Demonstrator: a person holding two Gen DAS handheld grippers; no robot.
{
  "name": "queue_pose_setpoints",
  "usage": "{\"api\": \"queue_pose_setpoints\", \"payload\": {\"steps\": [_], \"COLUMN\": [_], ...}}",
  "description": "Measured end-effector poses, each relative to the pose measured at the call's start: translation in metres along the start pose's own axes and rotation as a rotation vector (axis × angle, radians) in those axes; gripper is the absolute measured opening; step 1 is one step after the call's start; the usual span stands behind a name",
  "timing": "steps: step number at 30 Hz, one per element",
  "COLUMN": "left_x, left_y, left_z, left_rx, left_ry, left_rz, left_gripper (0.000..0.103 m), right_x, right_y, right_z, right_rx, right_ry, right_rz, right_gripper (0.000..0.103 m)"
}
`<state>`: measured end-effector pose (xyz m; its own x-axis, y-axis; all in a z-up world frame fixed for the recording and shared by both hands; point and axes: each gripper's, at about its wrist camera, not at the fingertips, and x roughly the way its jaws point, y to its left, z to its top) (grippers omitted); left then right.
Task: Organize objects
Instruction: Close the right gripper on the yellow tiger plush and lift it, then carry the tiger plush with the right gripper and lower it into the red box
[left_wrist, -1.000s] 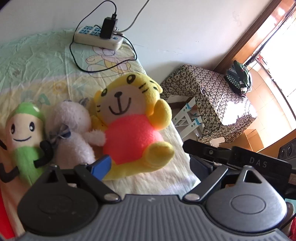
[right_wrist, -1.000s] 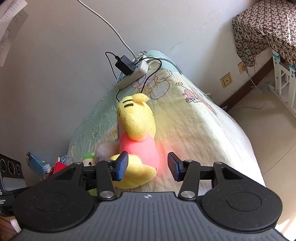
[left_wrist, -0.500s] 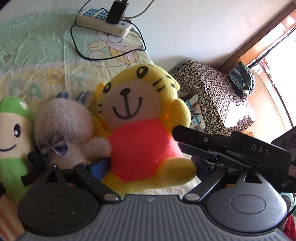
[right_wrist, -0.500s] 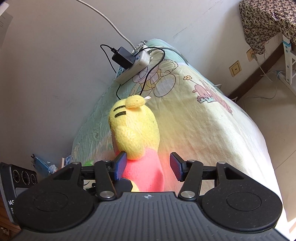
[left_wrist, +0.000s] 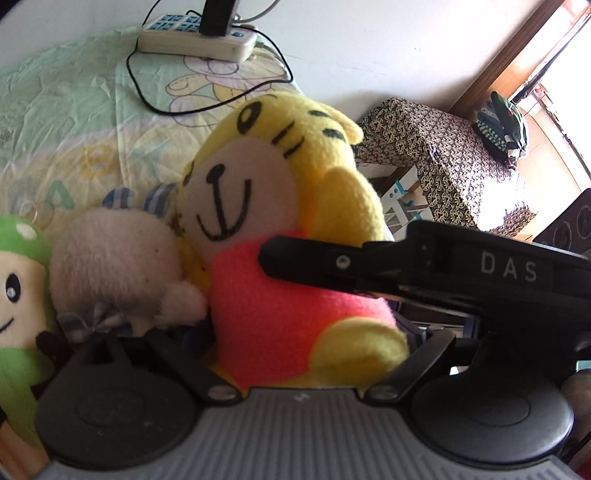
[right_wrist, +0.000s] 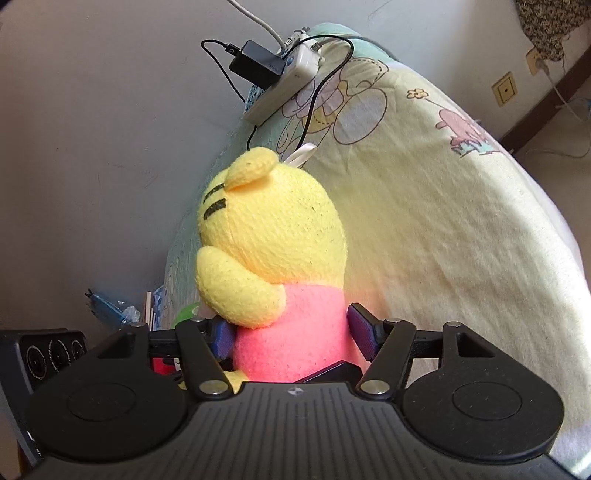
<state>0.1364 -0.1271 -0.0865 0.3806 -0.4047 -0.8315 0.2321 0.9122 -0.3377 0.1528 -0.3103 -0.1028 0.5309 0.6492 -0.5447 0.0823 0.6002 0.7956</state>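
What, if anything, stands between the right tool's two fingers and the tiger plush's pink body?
Nothing visible: the tiger plush already sits between the opening fingers of the right tool, its pink body filling the gap.

Left wrist view: close, angled down, facing the tiger plush frontally on the bed. Right wrist view: close, behind it. Shared: plush, power strip.

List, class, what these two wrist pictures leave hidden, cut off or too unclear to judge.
1. Left wrist view: the left hand-held gripper has its fingertips hidden behind the yellow tiger plush; contact unclear.
2. Left wrist view: the green plush is cut off by the left edge.
3. Right wrist view: the tiger's face is turned away; the right hand-held gripper straddles its pink body, jaws opening.
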Motion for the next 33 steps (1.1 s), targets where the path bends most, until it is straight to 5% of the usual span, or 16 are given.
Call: {"api": "queue_pose_setpoints", "payload": {"steps": [19, 33], "left_x": [-0.038, -0.089], "left_y": [-0.026, -0.022], "left_z": [-0.058, -0.102], "left_rx": [0.031, 0.04], "left_ry": [0.04, -0.031], "left_rz": [-0.084, -0.058], "left_gripper": [0.087, 0.087], "right_x": [-0.052, -0.06], "right_y": [0.016, 0.051], "right_z": [-0.058, -0.101], "right_rx": [-0.046, -0.121], "right_ry": [0.011, 0.04], "right_rz": [-0.064, -0.05], "right_gripper": [0.058, 0.058]}}
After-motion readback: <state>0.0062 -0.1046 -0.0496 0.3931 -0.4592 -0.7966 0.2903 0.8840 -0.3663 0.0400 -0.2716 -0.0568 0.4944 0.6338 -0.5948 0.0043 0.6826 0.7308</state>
